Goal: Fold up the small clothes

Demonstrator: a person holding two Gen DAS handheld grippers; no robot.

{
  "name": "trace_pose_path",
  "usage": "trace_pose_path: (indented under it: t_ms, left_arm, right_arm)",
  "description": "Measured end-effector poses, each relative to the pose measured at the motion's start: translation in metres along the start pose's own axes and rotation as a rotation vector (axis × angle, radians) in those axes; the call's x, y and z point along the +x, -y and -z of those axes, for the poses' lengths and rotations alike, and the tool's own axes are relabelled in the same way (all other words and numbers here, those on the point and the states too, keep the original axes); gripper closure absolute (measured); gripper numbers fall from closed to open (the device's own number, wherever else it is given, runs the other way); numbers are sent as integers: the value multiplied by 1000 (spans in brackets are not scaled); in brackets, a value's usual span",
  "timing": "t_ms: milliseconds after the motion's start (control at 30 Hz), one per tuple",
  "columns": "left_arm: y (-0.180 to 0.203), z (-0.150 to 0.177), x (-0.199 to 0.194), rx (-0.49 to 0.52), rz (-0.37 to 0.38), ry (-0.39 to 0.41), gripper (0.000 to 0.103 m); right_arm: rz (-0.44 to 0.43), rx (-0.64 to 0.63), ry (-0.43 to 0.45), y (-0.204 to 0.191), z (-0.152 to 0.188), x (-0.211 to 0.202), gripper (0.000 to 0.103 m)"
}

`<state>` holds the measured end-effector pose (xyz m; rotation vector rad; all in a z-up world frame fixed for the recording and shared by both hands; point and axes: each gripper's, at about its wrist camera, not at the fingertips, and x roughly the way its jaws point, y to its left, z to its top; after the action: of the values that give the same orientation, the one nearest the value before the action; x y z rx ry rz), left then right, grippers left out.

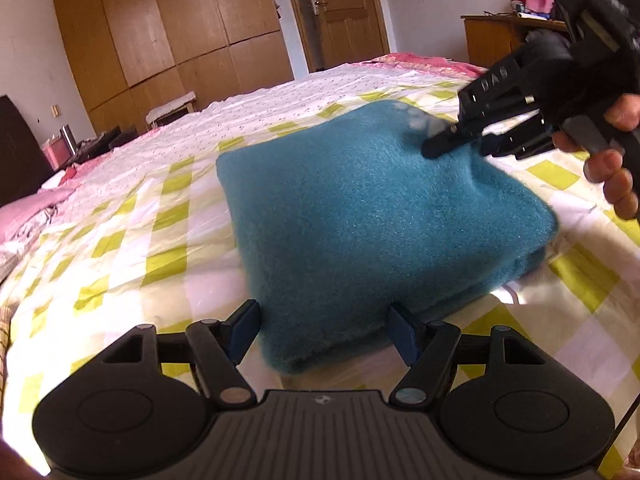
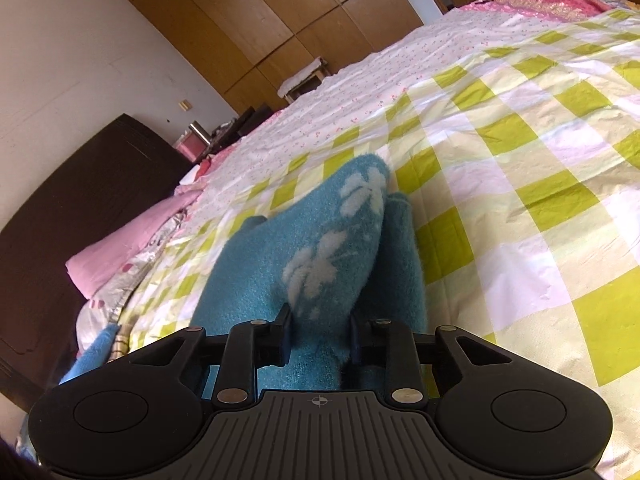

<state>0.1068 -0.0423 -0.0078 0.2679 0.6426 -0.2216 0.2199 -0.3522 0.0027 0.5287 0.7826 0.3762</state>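
Observation:
A fluffy teal cloth [image 1: 360, 216], folded into a thick square, lies on the checked bedspread [image 1: 132, 232]. My left gripper [image 1: 324, 330] is open at the cloth's near corner, which sits between its blue-padded fingers [image 1: 244, 332] without looking pinched. My right gripper [image 1: 460, 147] comes in from the right, held by a hand [image 1: 612, 176], at the cloth's far right corner. In the right wrist view, the right gripper [image 2: 320, 332] is shut on a raised ridge of the teal cloth [image 2: 320, 248], which carries white flower shapes.
The green, white and cream bedspread [image 2: 520, 152] stretches far to the right and back. A pink pillow [image 2: 116, 252] and a dark headboard [image 2: 80, 208] are on the left. Wooden wardrobes [image 1: 168, 28], a door [image 1: 344, 8] and a cluttered desk [image 1: 500, 36] stand beyond the bed.

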Motion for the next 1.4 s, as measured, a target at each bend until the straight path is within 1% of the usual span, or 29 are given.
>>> trace_pose_path:
  t_ms: [33,100,167,200,300,367,433,567,667,733,833,900,933,1000,1067,1200,1267,1400]
  left_arm:
    - [0,0,0,-9,1,-3,29]
    - [0,0,0,-11,-9,-5,29]
    - [2,0,0,-20,-14,-10,29]
    - [2,0,-1,-23,-18,-12,29]
    - [2,-1,-4,-37,-23,-1,29]
    - [2,-3,-7,-47,-15,10,29]
    - [2,-7,-10,-44,-8,21,29]
    - [1,-24,-15,-37,-7,69,29]
    - [-4,-45,-6,-49,-15,94,29]
    - [-9,-58,8,-80,-25,97,29]
    - [-24,-76,33,-184,-4,87,29]
    - [-29,-83,50,-219,-8,76,29]
    - [-30,-85,58,-225,-12,68,29]
    - [-30,-87,73,-228,-10,46,28]
    - [-29,-87,80,-220,-14,52,26]
    - [-22,-89,82,-197,-24,56,23]
    - [-23,-88,81,-201,-25,54,23]
    - [-22,-90,78,-198,-39,41,22]
  right_arm:
    - [22,-19,-9,-1,4,5,78]
    - [42,-83,7,-10,7,2,77]
    - [57,-105,23,-16,10,-2,71]
    - [66,-110,30,-17,12,-7,71]
    - [103,-151,95,-28,19,-30,69]
    - [141,-227,160,-41,24,-44,69]
    - [159,-291,196,-53,25,-49,69]
    - [145,-365,192,-69,12,-35,69]
    - [156,-412,192,-78,-4,-20,69]
    - [155,-409,185,-77,-14,-7,69]
    - [171,-388,162,-65,-24,14,69]
    - [211,-384,135,-55,-26,29,71]
    - [224,-388,123,-48,-26,35,79]
    - [223,-388,115,-38,-23,42,79]
    - [231,-382,116,-35,-23,48,79]
    - [206,-336,124,-22,-27,55,79]
    - [188,-313,123,-19,-29,52,79]
    - [165,-298,150,-24,-26,40,79]
